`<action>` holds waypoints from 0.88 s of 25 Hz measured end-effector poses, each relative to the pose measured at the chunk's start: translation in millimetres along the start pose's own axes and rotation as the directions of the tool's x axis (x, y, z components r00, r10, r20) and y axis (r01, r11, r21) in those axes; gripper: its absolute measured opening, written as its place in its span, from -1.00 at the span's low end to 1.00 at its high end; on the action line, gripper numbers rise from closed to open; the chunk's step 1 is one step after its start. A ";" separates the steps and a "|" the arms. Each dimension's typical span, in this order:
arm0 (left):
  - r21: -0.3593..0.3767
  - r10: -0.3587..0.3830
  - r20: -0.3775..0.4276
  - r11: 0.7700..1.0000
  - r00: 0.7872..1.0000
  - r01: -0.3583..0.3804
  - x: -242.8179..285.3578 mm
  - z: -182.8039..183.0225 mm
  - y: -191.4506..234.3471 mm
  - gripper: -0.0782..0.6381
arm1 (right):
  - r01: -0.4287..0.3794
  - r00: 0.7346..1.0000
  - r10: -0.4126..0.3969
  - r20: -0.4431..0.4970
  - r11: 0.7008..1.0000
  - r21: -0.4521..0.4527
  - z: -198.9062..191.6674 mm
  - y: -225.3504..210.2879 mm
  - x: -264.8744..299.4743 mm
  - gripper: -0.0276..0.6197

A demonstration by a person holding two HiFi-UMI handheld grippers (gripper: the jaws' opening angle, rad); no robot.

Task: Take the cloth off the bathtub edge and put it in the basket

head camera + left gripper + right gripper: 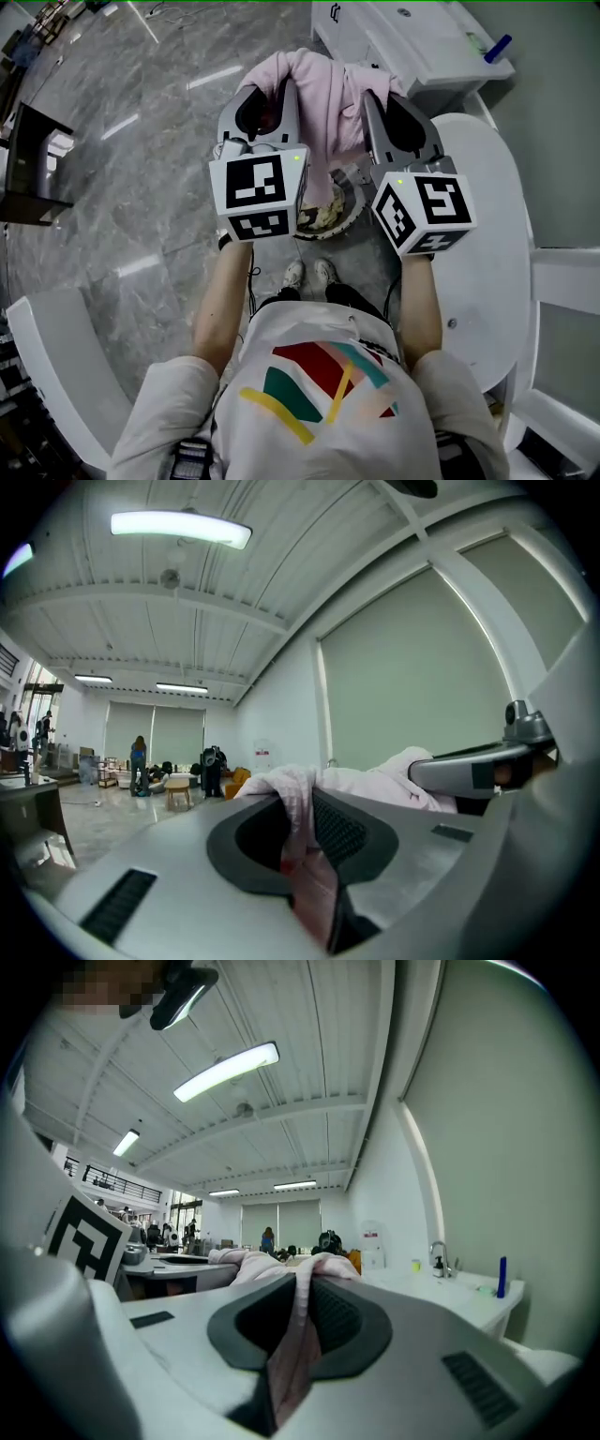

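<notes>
A pink cloth (323,89) hangs in the air between my two grippers, held up at two spots. My left gripper (267,98) is shut on one part of it, and in the left gripper view the cloth (375,782) is pinched between that gripper's (300,808) dark pads. My right gripper (394,108) is shut on another part; the right gripper view shows the cloth (246,1265) squeezed in its (305,1290) jaws. Below the hanging cloth, on the floor between the grippers, sits the basket (352,212), mostly hidden. The white bathtub (487,244) lies to the right.
A white sink counter (422,42) with a blue item (498,47) stands ahead on the right. The person's shoes (309,274) are just behind the basket on the grey marble floor (141,187). A dark table (28,164) is at far left.
</notes>
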State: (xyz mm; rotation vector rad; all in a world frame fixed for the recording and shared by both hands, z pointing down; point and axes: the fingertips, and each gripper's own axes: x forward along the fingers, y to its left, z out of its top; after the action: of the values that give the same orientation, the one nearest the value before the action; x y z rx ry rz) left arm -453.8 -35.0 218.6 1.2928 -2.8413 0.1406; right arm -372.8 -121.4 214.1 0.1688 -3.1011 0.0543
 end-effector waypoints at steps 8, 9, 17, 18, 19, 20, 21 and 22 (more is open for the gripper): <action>-0.027 -0.038 -0.239 0.999 0.970 0.033 14.7 -128.1 -5.7 -0.56 | -0.021 0.970 0.022 -0.241 1.000 0.004 -126.4 -9.3 11.6 -0.76; -0.030 -0.040 -0.274 0.999 0.961 0.034 15.1 -146.8 -6.6 -0.56 | -0.022 0.961 0.026 -0.274 1.000 0.015 -144.9 -10.9 11.2 -0.76; -0.015 -0.054 -0.525 0.998 0.849 0.054 31.9 -302.1 -21.1 -0.57 | -0.018 0.851 0.060 -0.521 0.996 0.085 -304.6 -22.7 16.1 -0.77; -0.015 -0.056 -0.551 0.998 0.833 0.057 34.6 -325.8 -23.1 -0.57 | -0.005 0.839 0.061 -0.540 0.994 0.105 -326.1 -26.4 18.4 -0.77; -0.016 -0.057 -0.575 0.998 0.816 0.059 36.8 -350.6 -25.0 -0.57 | 0.009 0.825 0.064 -0.562 0.992 0.126 -349.2 -30.3 20.3 -0.78; -0.017 -0.057 -0.601 0.998 0.797 0.059 37.4 -376.1 -27.0 -0.57 | 0.023 0.806 0.068 -0.588 0.989 0.145 -374.3 -33.5 20.6 -0.78; -0.020 -0.057 -0.629 0.998 0.775 0.057 35.9 -401.5 -29.4 -0.57 | 0.035 0.780 0.073 -0.622 0.987 0.160 -400.7 -35.8 18.7 -0.78; -0.026 -0.057 -0.658 0.998 0.751 0.053 32.7 -426.3 -31.8 -0.57 | 0.045 0.749 0.078 -0.658 0.985 0.168 -427.4 -36.8 15.1 -0.78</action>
State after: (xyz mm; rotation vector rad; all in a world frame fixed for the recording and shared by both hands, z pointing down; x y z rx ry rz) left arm -460.7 -42.5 647.2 1.0410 -2.1860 0.4834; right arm -369.5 -143.8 642.8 0.0955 -2.3706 0.3149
